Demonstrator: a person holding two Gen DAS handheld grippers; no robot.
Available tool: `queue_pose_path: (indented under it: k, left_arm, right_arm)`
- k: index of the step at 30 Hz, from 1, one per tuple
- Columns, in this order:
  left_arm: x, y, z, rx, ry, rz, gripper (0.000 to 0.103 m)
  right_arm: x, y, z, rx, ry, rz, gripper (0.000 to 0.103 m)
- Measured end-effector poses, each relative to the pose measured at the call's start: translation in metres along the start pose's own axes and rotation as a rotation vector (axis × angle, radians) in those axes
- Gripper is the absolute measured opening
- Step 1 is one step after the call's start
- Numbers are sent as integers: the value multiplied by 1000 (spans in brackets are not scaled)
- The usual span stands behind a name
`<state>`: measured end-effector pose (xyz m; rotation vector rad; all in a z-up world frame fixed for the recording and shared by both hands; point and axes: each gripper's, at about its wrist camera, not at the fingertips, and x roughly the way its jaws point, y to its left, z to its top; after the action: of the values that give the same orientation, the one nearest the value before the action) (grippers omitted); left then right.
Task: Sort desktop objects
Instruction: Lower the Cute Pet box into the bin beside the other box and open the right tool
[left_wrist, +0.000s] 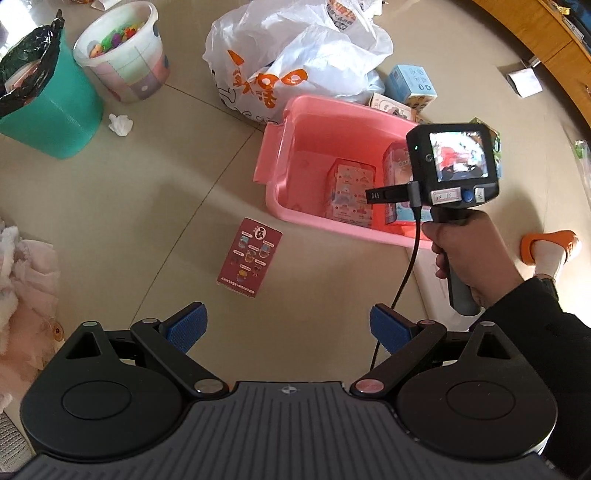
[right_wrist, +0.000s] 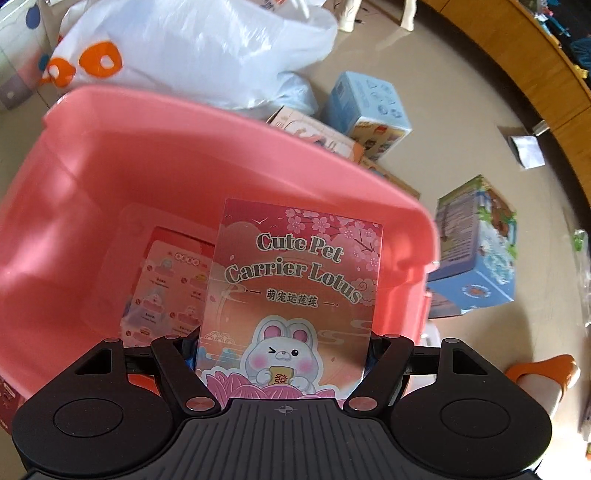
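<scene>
L to R, floor level — no bench in view, items lie on the tiled floor.

Far L: teal bin (left_wrist: 51, 110) w/ black liner, white tub (left_wrist: 122, 51) of small toys beside it, crumpled tissue (left_wrist: 120, 124) near both. Not involved at present.

L gripper (left_wrist: 287, 328): fingers spread wide, nothing between them, hovering above the floor. Dark red box (left_wrist: 249, 255) lies flat on the tile just ahead of it, apart from the pink basin (left_wrist: 280, 147). Risk: if approached off-centre, one blue pad could nudge the box so it slides on the smooth tile rather than seating in the grip.

Centre: pink basin already holds a pink patterned box (left_wrist: 350, 195) upright. White plastic bag (left_wrist: 295, 55) slumps against the basin's far rim — could sag over the rim and foul later drops.

R gripper (right_wrist: 282, 363): fingers closed on the sides of the Cute Pet box (right_wrist: 295, 288), held upright inside the basin opening, just beside the patterned box. Whether its base touches the basin floor — cannot tell. Risks: release from height would tip it onto its neighbour; a slick printed carton gripped low may pivot; R cable trails close to the L gripper, a snag is possible if the hands cross.

Far R: blue box (right_wrist: 369, 107) and blue-green box (right_wrist: 476, 251) outside the basin, unsorted. The blue-green box sits close to the basin's R rim — a wide withdrawal of the R gripper could knock it.
</scene>
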<state>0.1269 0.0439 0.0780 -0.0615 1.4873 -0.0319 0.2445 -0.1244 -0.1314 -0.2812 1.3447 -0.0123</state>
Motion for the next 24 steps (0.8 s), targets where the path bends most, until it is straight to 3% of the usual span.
queue_pose_path:
  k: [17, 24]
  left_arm:
    - [7, 0, 6, -17, 28, -5, 97]
    - [7, 0, 6, -12, 32, -9, 97]
  right_arm:
    - [29, 9, 2, 13, 90, -14, 69]
    - [36, 24, -7, -63, 103, -53, 69]
